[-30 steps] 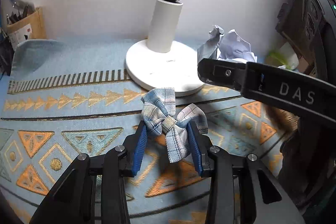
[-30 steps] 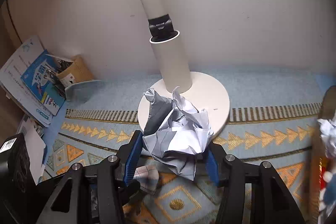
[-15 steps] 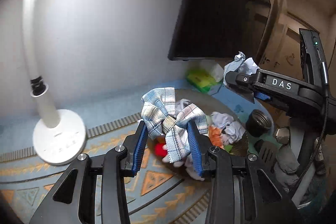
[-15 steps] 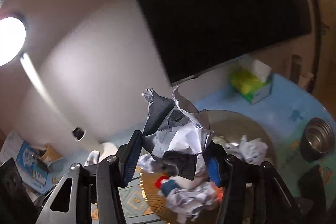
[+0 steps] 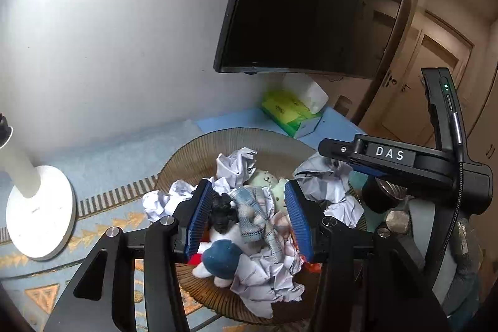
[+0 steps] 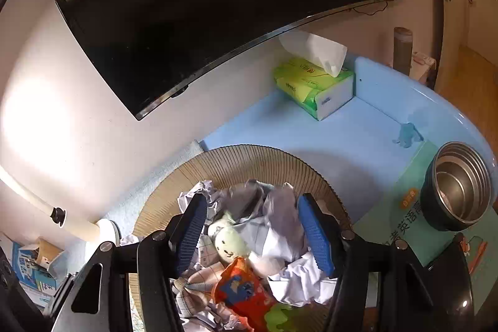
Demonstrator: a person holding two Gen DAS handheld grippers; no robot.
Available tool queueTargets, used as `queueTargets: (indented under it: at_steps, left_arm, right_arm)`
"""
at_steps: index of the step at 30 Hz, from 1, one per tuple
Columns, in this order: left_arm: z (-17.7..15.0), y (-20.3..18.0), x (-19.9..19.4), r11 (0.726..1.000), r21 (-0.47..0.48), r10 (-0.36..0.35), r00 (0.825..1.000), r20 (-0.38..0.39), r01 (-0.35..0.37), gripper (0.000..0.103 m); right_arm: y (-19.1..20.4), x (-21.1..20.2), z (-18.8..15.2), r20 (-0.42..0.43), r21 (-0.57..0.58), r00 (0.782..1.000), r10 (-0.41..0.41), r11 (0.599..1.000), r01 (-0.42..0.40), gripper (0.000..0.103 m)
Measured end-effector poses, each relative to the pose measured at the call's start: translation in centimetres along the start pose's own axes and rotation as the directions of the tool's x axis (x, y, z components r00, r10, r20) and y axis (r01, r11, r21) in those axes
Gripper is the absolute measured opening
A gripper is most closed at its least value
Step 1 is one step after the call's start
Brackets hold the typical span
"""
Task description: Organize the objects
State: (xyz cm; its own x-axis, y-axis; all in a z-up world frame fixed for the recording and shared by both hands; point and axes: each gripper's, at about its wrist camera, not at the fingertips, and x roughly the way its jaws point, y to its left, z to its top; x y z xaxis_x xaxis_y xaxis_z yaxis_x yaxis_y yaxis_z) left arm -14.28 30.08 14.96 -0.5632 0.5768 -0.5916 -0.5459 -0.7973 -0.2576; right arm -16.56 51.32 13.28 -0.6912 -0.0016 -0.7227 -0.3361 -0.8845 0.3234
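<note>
Blue-and-white plaid bow point(image 5: 255, 215), pale green plush point(image 6: 228, 243), tan ribbed basket point(image 6: 249, 159), green tissue box point(image 6: 311, 83).

My jaws stand apart over the woven tray point(image 6: 236, 164), a blurred crumpled paper point(image 6: 280, 213) between them above the heap.

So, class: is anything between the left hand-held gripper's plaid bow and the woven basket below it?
No: the plaid bow already lies on the heap in the woven basket, between the left hand-held gripper's open jaws.
</note>
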Motion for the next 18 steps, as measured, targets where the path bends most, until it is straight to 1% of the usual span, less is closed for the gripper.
queueTargets:
  at_steps: [3, 5, 8, 11, 12, 13, 14, 15, 16, 17, 18]
  left_arm:
    - [-0.9, 1.5, -1.7, 1.000, -0.025, 0.011, 1.000, 0.006, -0.011, 0.046]
    - [-1.5, 2.4, -3.6, 0.999, -0.046, 0.026, 0.999, 0.026, -0.024, 0.046]
    - [-2.4, 4.1, -7.1, 0.995, -0.081, 0.067, 0.995, 0.068, -0.062, 0.046]
    - [-3.3, 5.9, -11.4, 0.988, -0.120, 0.114, 0.986, 0.119, -0.100, 0.046]
    - [-3.6, 6.7, -12.8, 0.984, -0.135, 0.137, 0.981, 0.135, -0.119, 0.058]
    - [-3.9, 7.4, -14.2, 0.978, -0.155, 0.163, 0.975, 0.153, -0.139, 0.069]
    - [-4.3, 8.1, -15.9, 0.972, -0.175, 0.190, 0.964, 0.185, -0.158, 0.089]
    - [-4.9, 8.9, -17.6, 0.965, -0.188, 0.221, 0.950, 0.221, -0.181, 0.094]
    - [-5.5, 9.5, -19.2, 0.954, -0.196, 0.270, 0.931, 0.245, -0.225, 0.094]
    - [-6.0, 10.0, -20.4, 0.939, -0.198, 0.326, 0.915, 0.238, -0.283, 0.093]
    - [-6.5, 10.6, -21.1, 0.921, -0.201, 0.375, 0.902, 0.214, -0.335, 0.093]
  right_arm:
    - [-0.1, -0.5, -0.7, -0.002, -0.005, 1.000, 0.027, 1.000, -0.027, 0.060]
    - [0.3, -1.3, -1.4, 0.003, -0.019, 0.999, 0.047, 0.999, -0.047, 0.060]
    - [2.2, -3.3, -2.8, 0.019, -0.070, 0.996, 0.093, 0.993, -0.091, 0.060]
    - [5.1, -5.1, -4.4, 0.020, -0.135, 0.990, 0.140, 0.981, -0.137, 0.060]
    - [6.2, -5.7, -5.1, 0.018, -0.154, 0.987, 0.161, 0.976, -0.157, 0.063]
    - [7.3, -6.3, -6.1, 0.018, -0.166, 0.984, 0.179, 0.971, -0.174, 0.067]
    - [8.5, -6.6, -7.3, 0.015, -0.179, 0.981, 0.194, 0.966, -0.188, 0.068]
    - [9.7, -6.8, -8.5, 0.005, -0.200, 0.979, 0.204, 0.959, -0.199, 0.068]
    - [11.1, -6.8, -9.9, -0.011, -0.226, 0.977, 0.213, 0.951, -0.210, 0.068]
    - [12.4, -6.7, -11.5, -0.034, -0.257, 0.974, 0.223, 0.940, -0.225, 0.068]
    - [13.8, -6.4, -12.9, -0.061, -0.287, 0.971, 0.230, 0.928, -0.238, 0.068]
